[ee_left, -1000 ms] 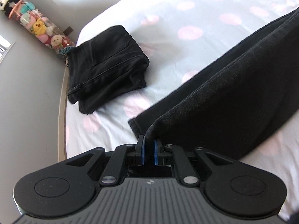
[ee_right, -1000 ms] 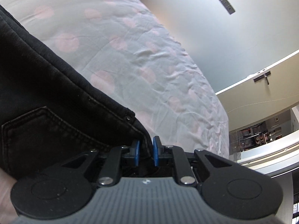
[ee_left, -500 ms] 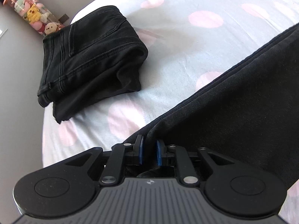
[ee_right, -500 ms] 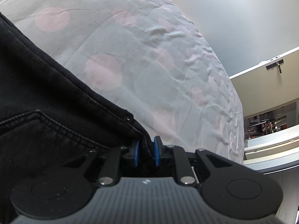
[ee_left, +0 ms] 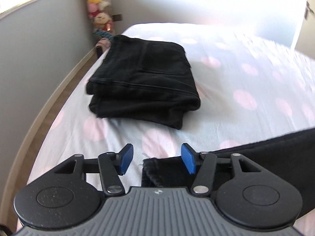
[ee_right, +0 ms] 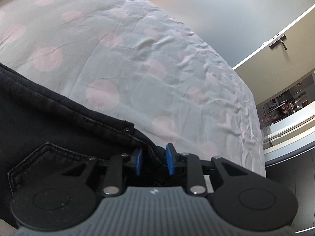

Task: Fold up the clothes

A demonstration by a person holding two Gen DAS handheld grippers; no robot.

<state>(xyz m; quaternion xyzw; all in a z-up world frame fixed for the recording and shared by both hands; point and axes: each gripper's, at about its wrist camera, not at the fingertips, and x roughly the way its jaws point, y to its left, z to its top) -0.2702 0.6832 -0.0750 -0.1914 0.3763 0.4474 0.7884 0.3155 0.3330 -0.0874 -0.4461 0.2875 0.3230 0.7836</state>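
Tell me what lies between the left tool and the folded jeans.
Only bare dotted sheet, as the left wrist view shows. The left tool has just opened and the folded jeans lie farther up the bed.

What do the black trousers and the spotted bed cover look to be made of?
Black trousers: likely matte black denim, judging by the heavy topstitched seams, rivet and patch pocket. Bed cover: thin woven cloth, probably cotton, matte, finely creased, printed with pale pink dots.
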